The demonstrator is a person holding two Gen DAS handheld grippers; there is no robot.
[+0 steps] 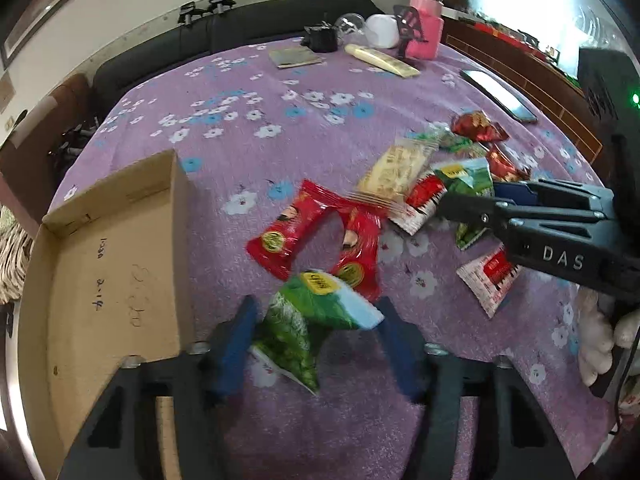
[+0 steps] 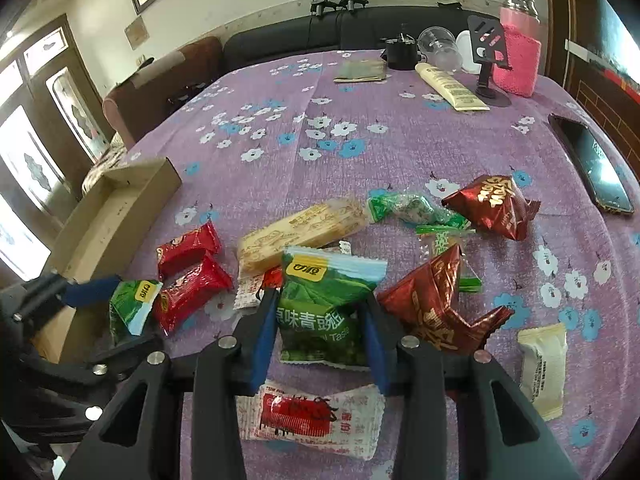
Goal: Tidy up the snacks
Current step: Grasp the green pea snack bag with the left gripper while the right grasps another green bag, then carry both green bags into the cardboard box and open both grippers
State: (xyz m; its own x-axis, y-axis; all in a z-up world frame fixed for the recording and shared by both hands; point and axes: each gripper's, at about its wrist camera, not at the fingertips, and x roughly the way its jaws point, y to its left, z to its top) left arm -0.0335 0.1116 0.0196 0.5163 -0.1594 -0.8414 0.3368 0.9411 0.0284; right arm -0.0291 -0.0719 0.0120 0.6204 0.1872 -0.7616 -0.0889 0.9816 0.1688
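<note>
Gripped a green packet (image 1: 316,320) in the left fingers (image 1: 236,340), a second green packet (image 2: 320,312) in the right fingers (image 2: 266,328); best pinched firmly and lifted clear toward the cardboard box (image 1: 112,272).

A: Where is the light coming from?

B: Daylight. In the left wrist view a blown-out white window (image 1: 520,0) sits right of the pink jar (image 1: 424,28); the right wrist view has bright door panes (image 2: 24,168) far left.

A: Sharp?

B: The purple cloth (image 1: 320,120) is fairly crisp, but the green packet (image 1: 316,320) in the left wrist view smears with motion. Fisheye bends both rims, with dark corners; shadows are soft.
</note>
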